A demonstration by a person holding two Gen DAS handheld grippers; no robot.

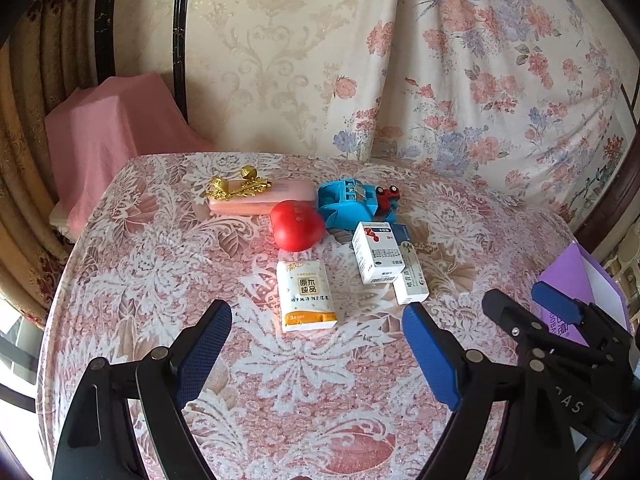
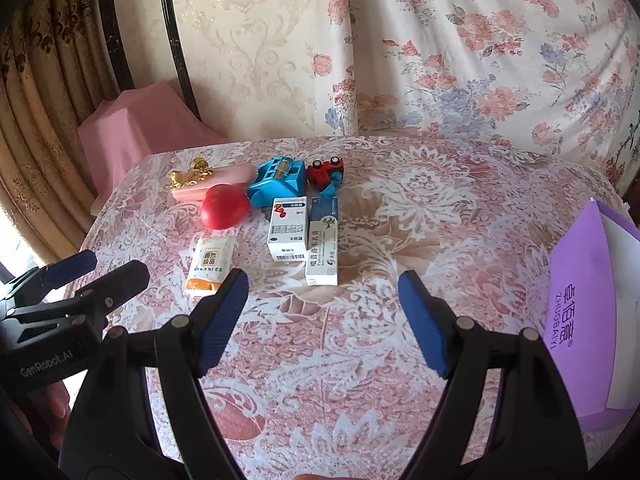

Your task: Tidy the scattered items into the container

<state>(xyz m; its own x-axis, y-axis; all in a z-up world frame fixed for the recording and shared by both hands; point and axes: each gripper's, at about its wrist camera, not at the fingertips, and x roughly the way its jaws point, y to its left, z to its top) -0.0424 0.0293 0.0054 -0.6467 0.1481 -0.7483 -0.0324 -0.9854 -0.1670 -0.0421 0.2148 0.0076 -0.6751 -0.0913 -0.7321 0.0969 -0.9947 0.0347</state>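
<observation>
- Left wrist view: the left gripper (image 1: 316, 344) spreads wide and empty above the surface (image 1: 160, 280), just short of the tissue pack (image 1: 306, 295); the red heart (image 1: 297, 225), blue toy (image 1: 348, 203) and white medicine box (image 1: 377, 252) lie beyond
- Right wrist view: the right gripper (image 2: 323, 320) gapes wide, empty, near the narrow box (image 2: 323, 251); the purple container (image 2: 588, 320) sits at the right edge, well apart from the items

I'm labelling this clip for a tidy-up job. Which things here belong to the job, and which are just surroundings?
Part of the job:
tissue pack
two medicine boxes
red heart
blue toy truck
small red toy car
pink case with the gold ornament on it
purple box, the container

Just surroundings:
pink cloth
curtain
floral sheet
</observation>
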